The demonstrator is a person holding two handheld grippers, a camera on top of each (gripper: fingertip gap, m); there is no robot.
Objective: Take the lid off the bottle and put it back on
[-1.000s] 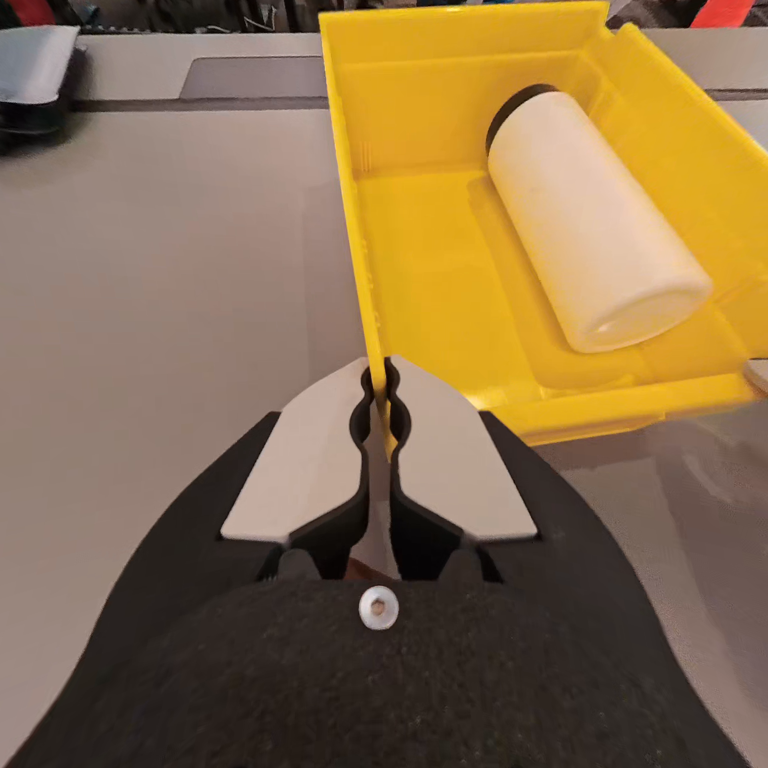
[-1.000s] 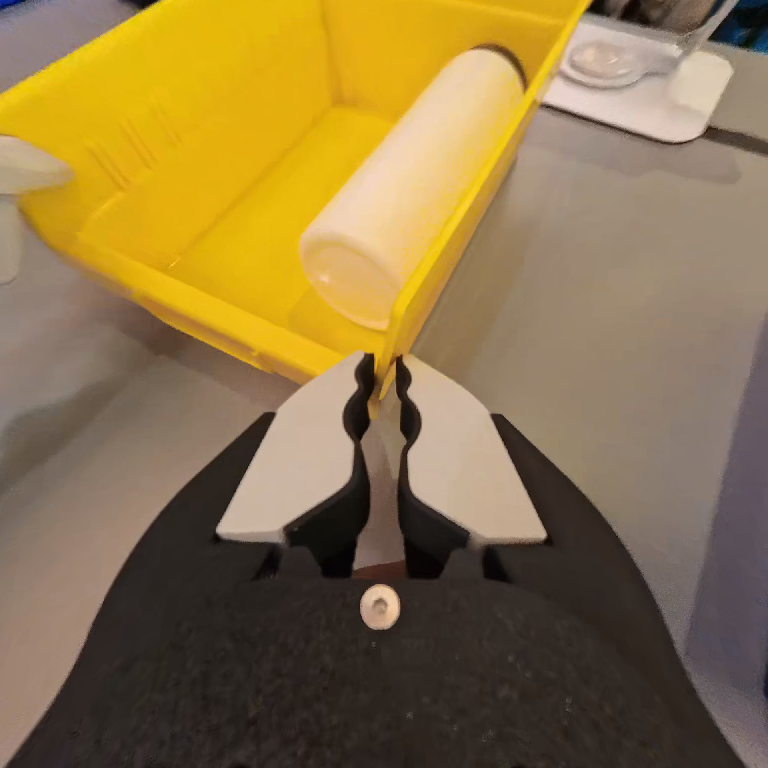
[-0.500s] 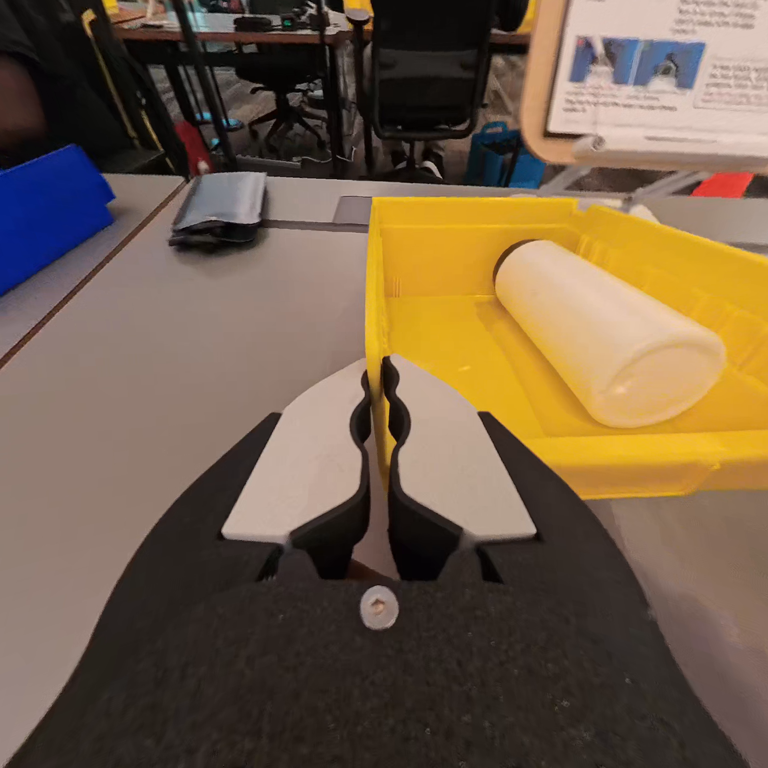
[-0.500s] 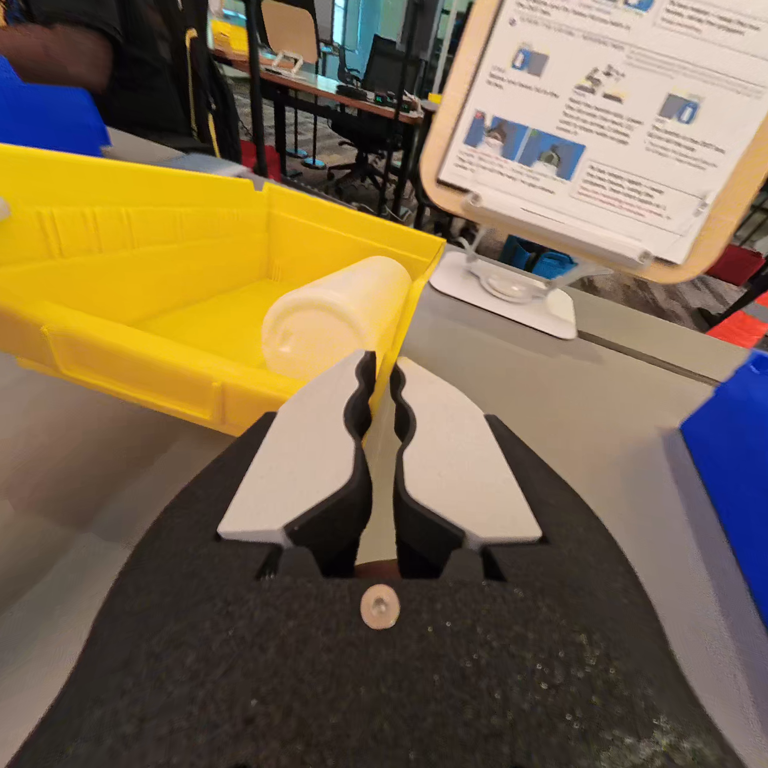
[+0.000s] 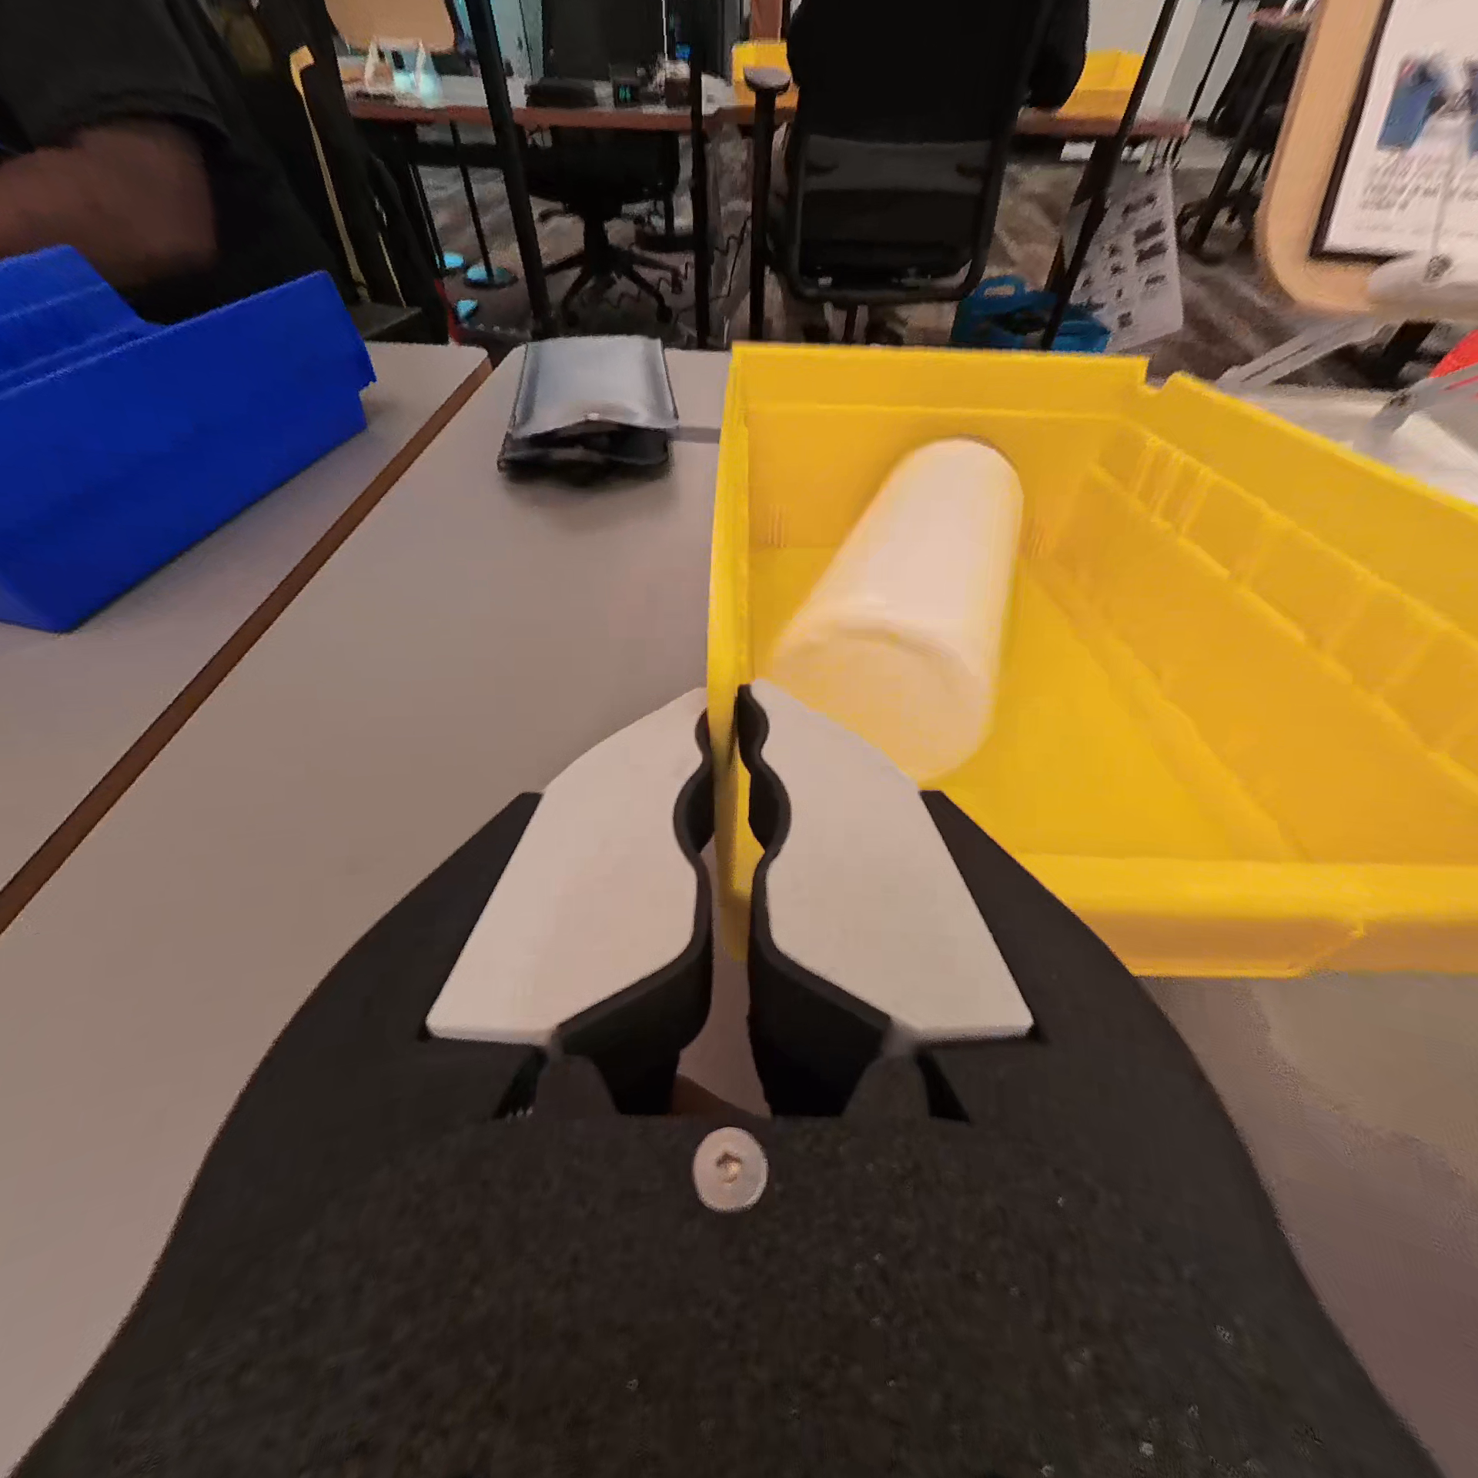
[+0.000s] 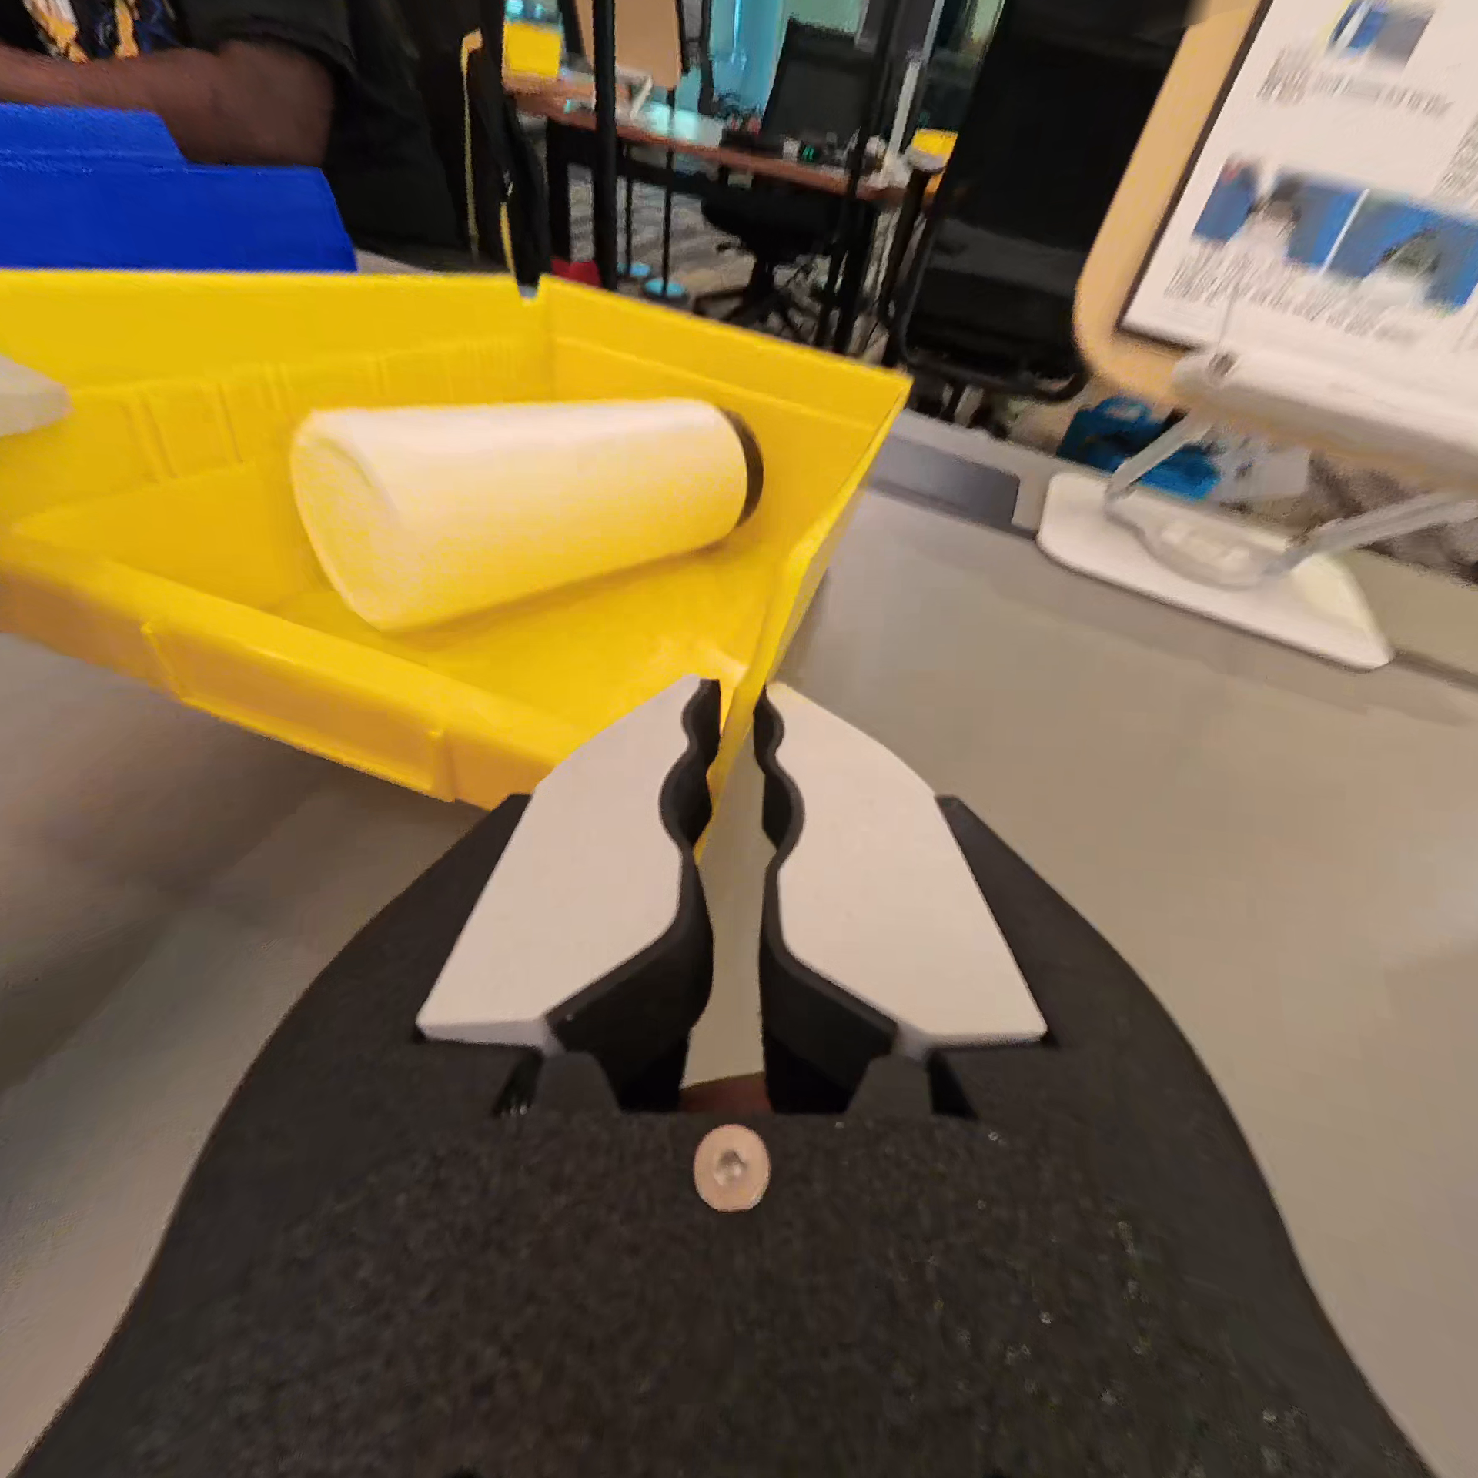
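Observation:
A white bottle (image 5: 904,608) with a dark lid (image 6: 750,480) lies on its side inside a yellow bin (image 5: 1200,920). The lid end points at the bin's back wall. My left gripper (image 5: 724,704) is shut on the bin's left side wall, and the bottle's base lies just to the right of it. My right gripper (image 6: 740,696) is shut on the right side wall of the bin (image 6: 296,704). In the right wrist view the bottle (image 6: 512,504) lies apart from that wall. A fingertip of the left gripper (image 6: 24,400) shows at the far left of that view.
A blue bin (image 5: 160,448) stands on the neighbouring table at the left. A dark pouch (image 5: 588,408) lies behind the yellow bin's left corner. An instruction board on a white stand (image 6: 1200,576) stands at the back right. Chairs, desks and people are beyond the table.
Both wrist views have swung from looking down to nearly level, still gripping the bin walls. The bottle has rolled inside the bin from the right wall toward the left wall.

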